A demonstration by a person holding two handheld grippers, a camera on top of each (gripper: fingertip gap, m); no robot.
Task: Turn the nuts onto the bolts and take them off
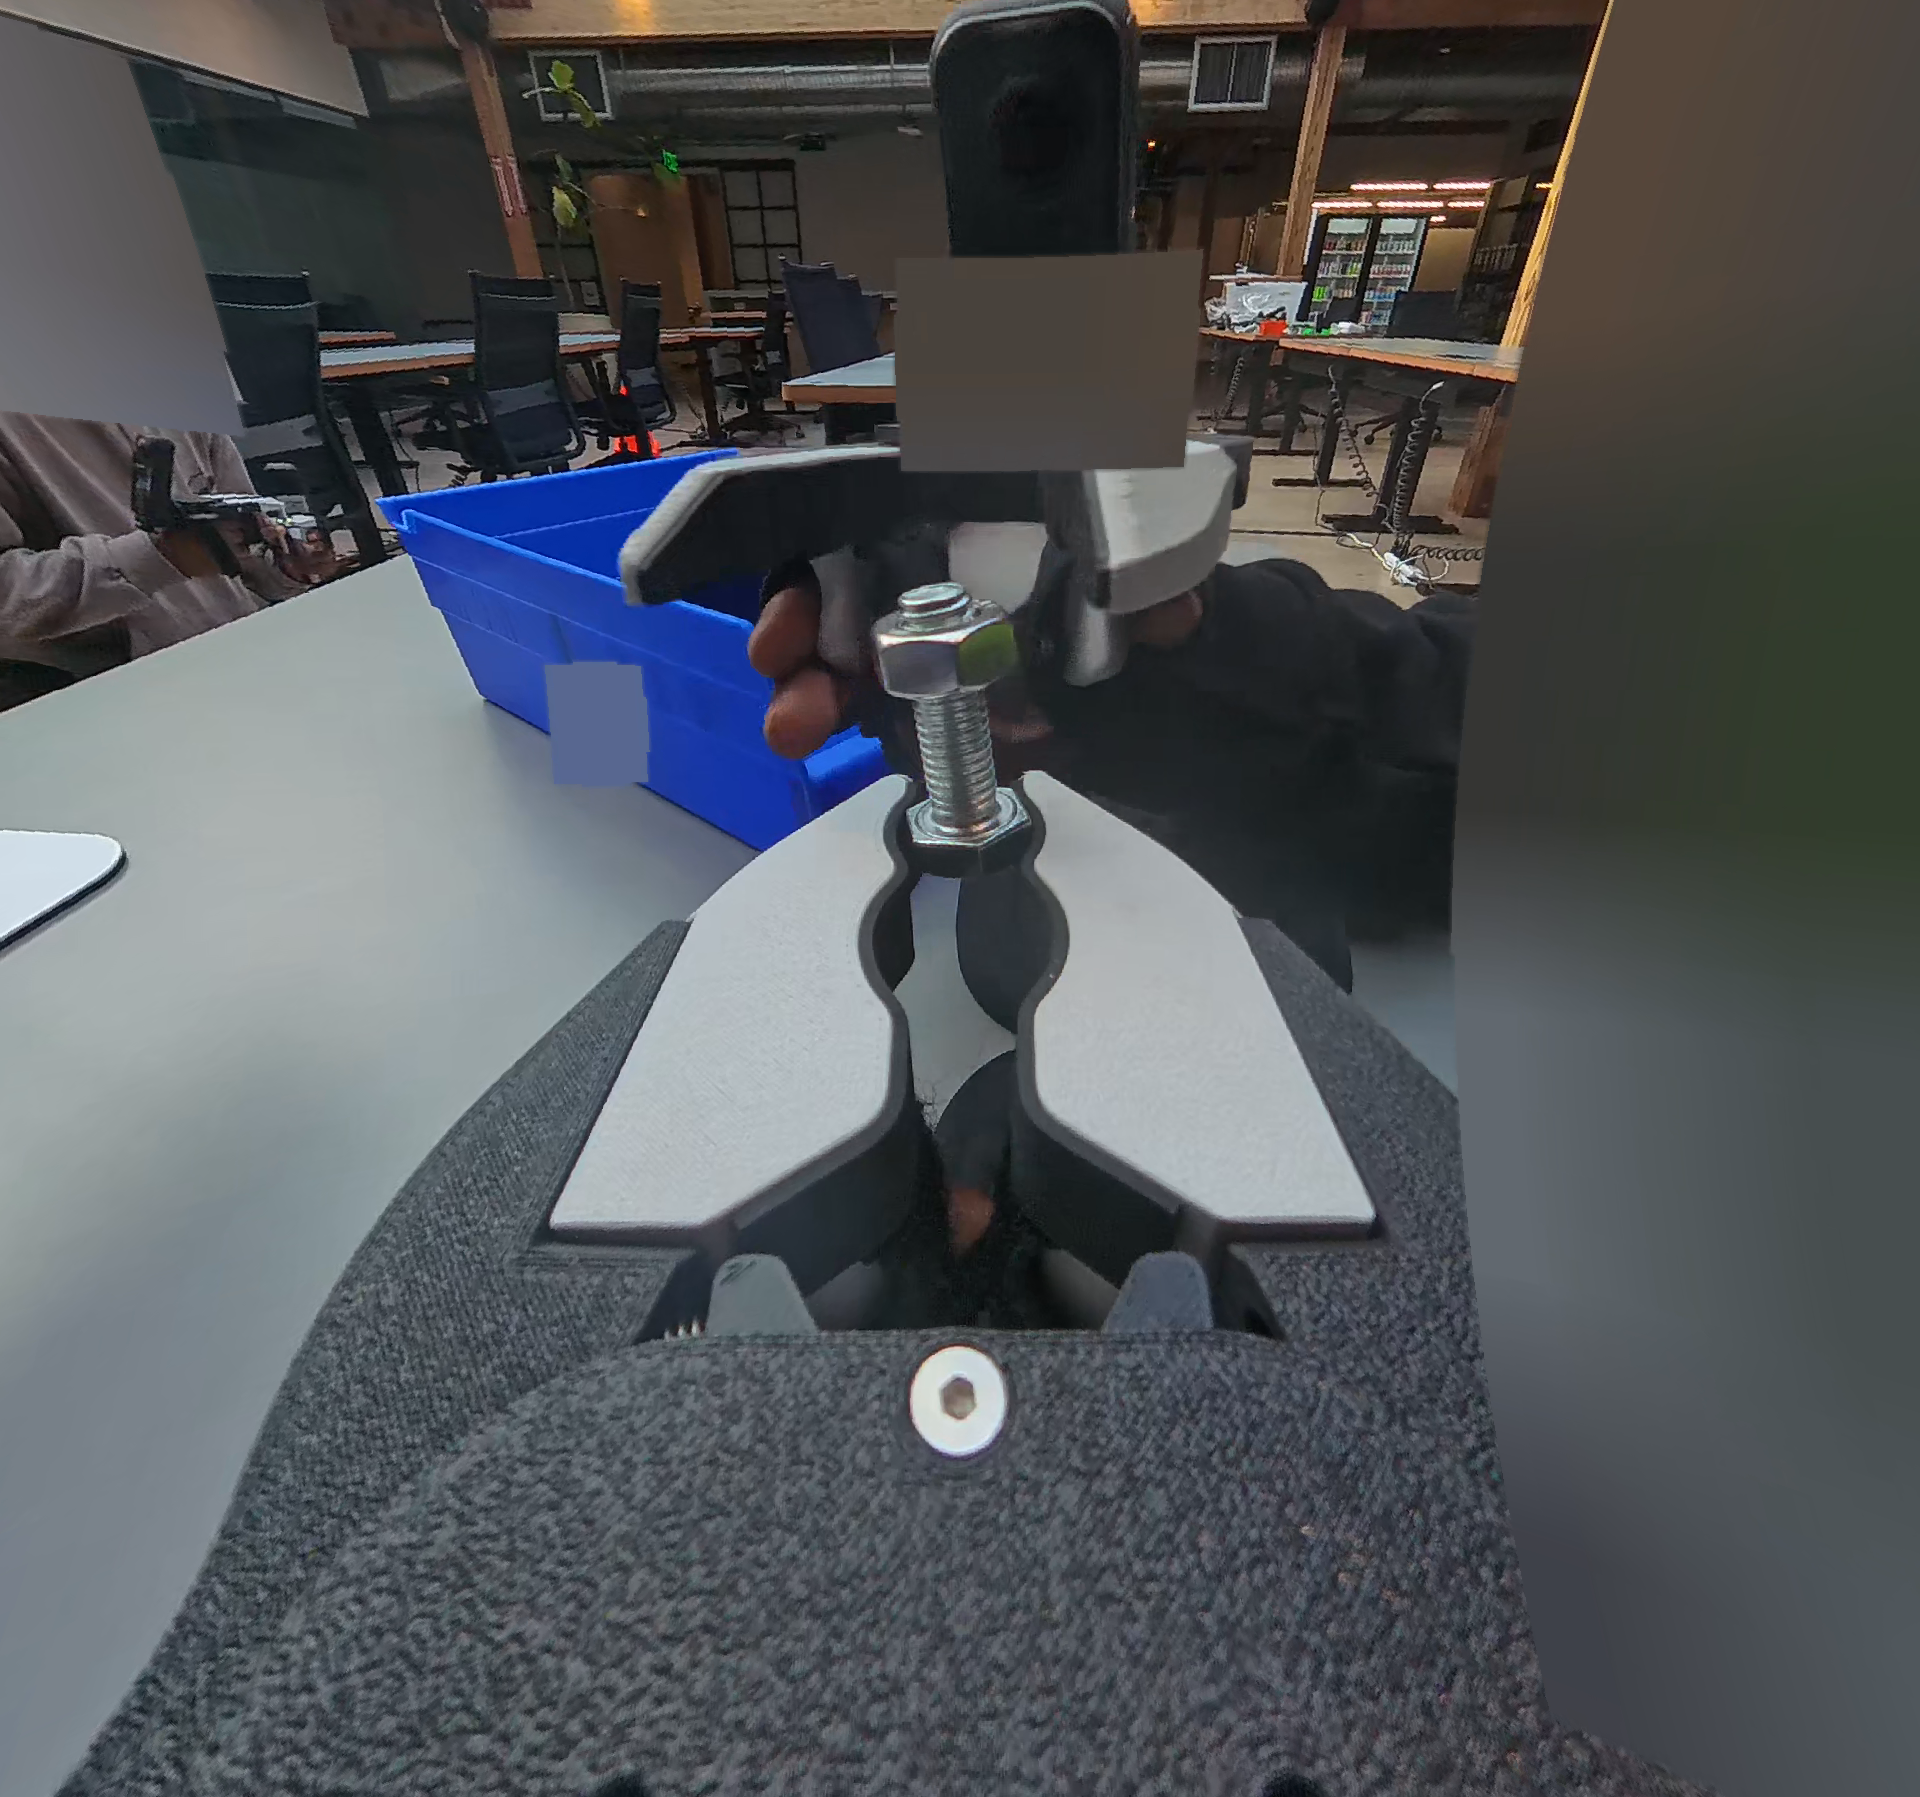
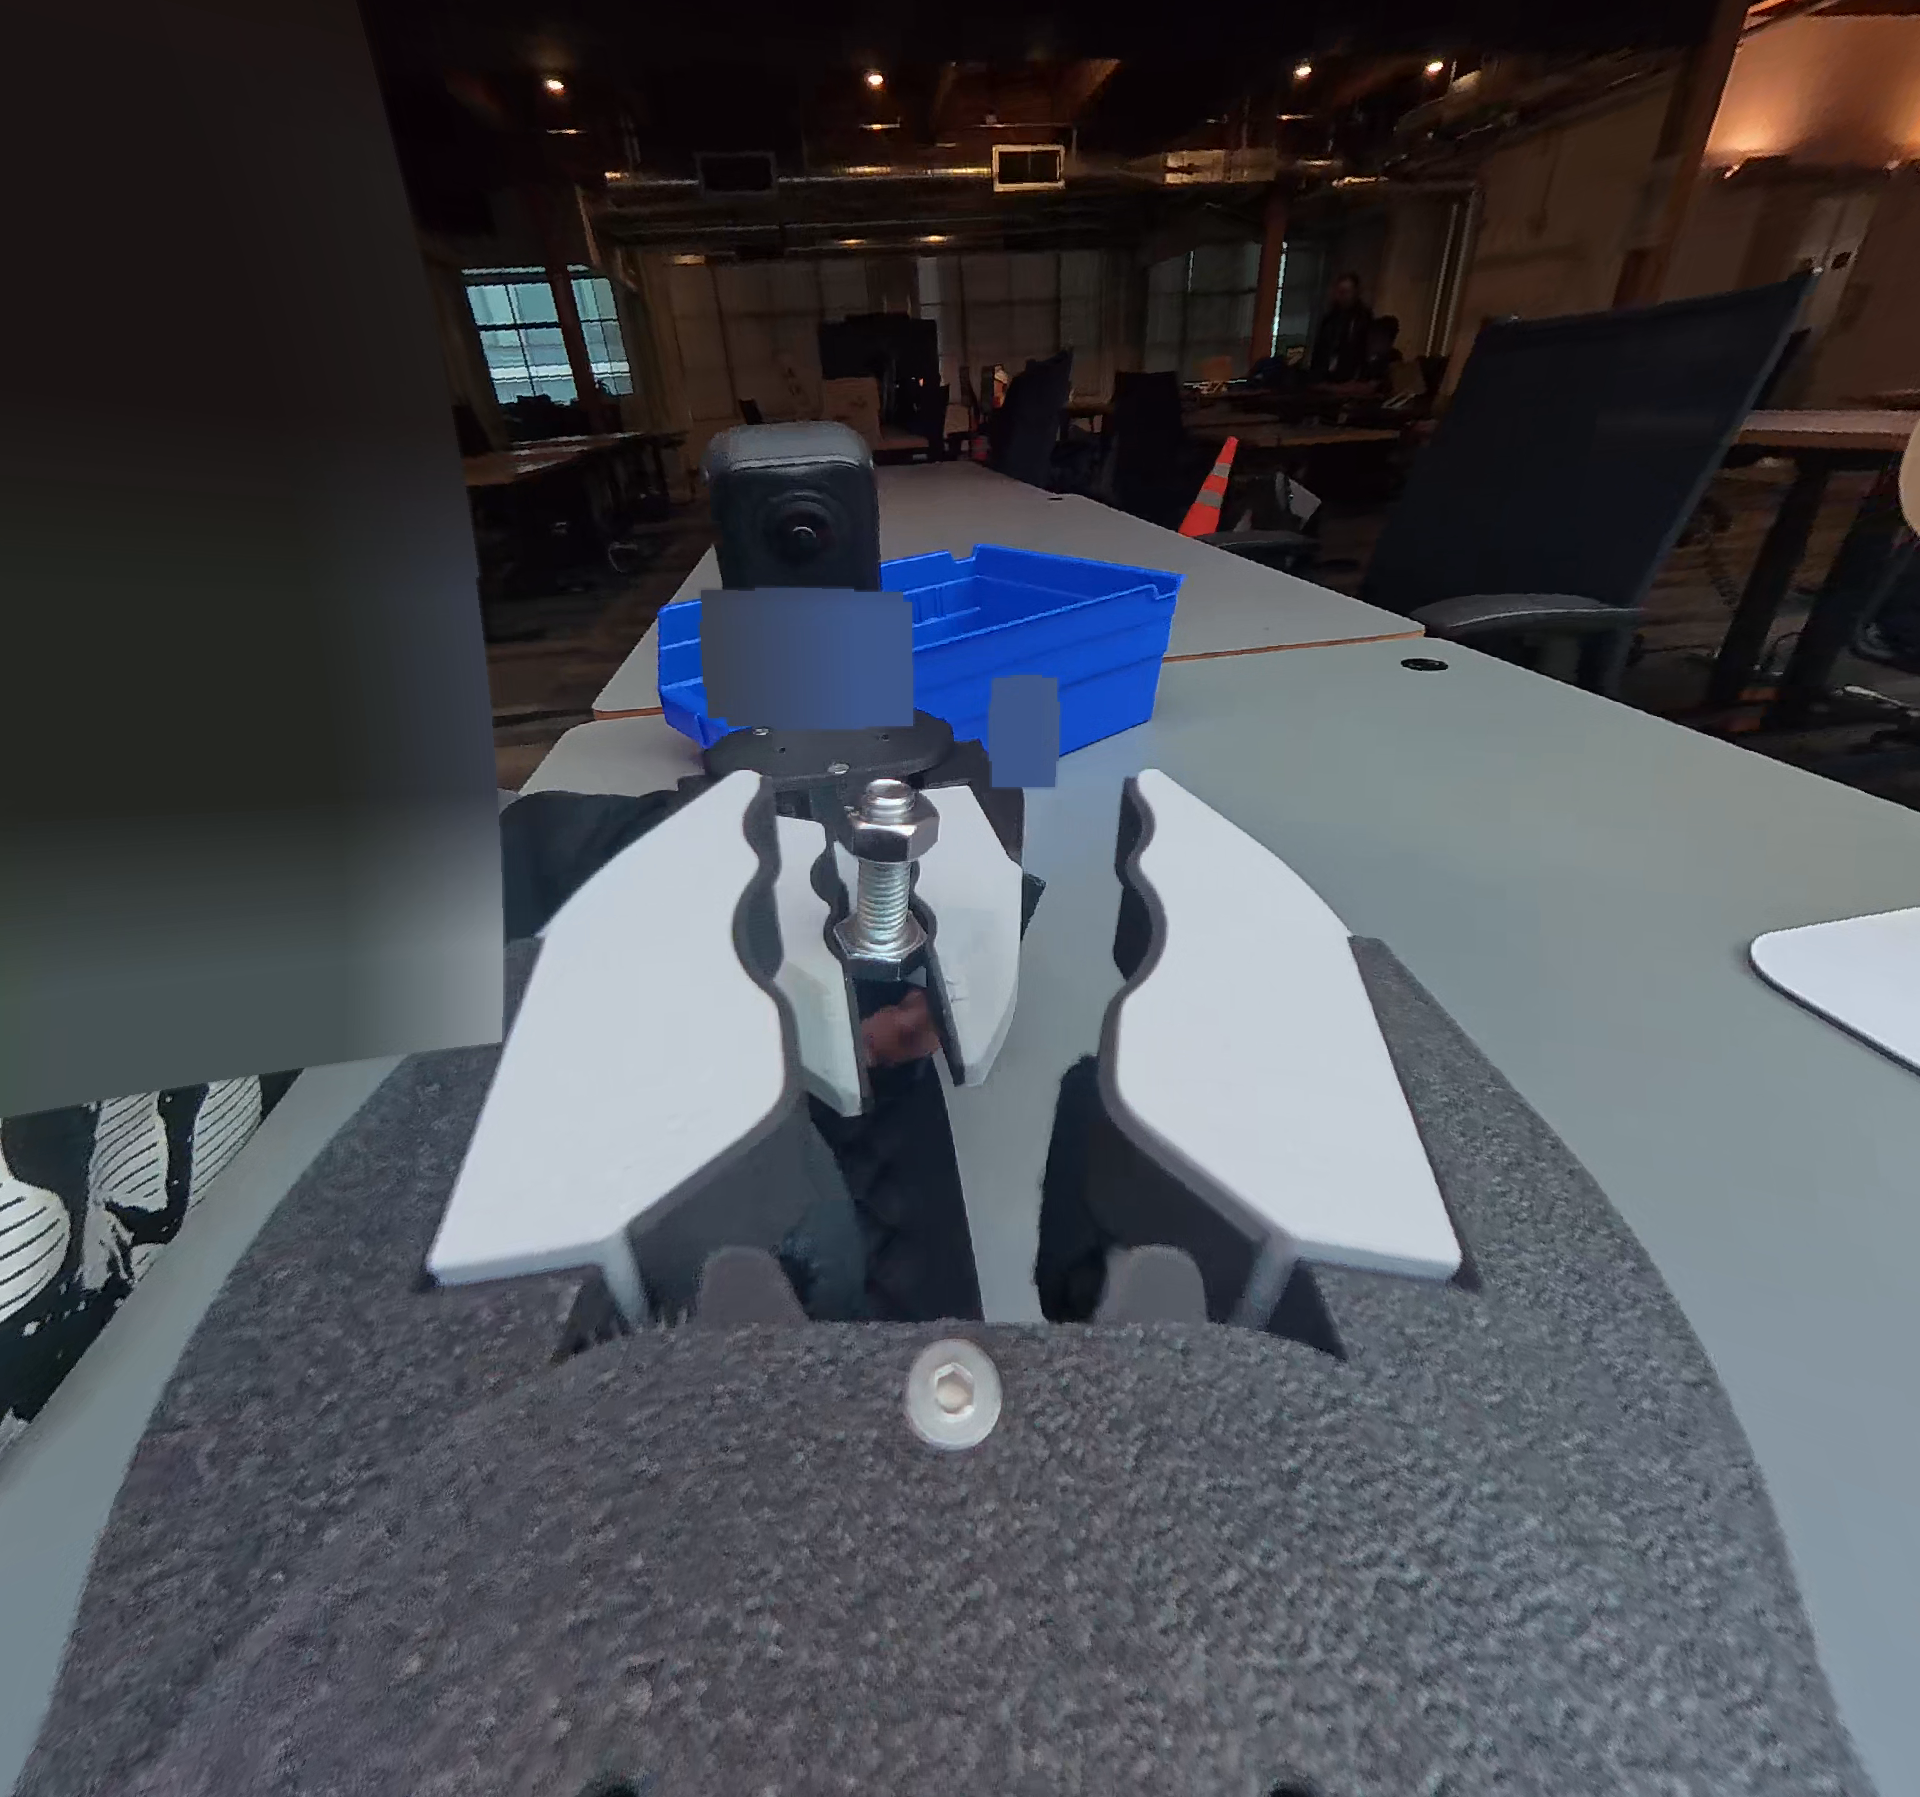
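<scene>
**A bolt held upright in one gripper, its nut near the top, the other gripper standing off**

The left gripper (image 1: 961, 838), with pale grey scalloped fingers on a black textured body, is clenched on the hexagonal head of a silver threaded steel bolt (image 1: 954, 755). The bolt stands upright just past the fingertips, its thread pointing up and clear of the fingers, probably so the nut can be reached from any side.

A silver hexagonal steel nut (image 1: 943, 656) sits high on the thread, close to the bolt's tip, with a little thread showing above it. Whether it is going on or coming off cannot be told from this moment alone.

The right gripper (image 2: 940, 817), of the same build, has its fingers spread wide and grips nothing. In its own view, the bolt (image 2: 881, 900) and nut (image 2: 888, 833) stand ahead of it, just inside its left finger, so it looks placed to close on the nut, though it is not yet touching it.

Beyond both grippers a bright blue plastic bin (image 1: 582, 604) rests on the smooth grey table (image 1: 312, 864), likely there to hold loose parts. A flat white pad (image 2: 1849, 978) lies well off to the right gripper's right.
</scene>
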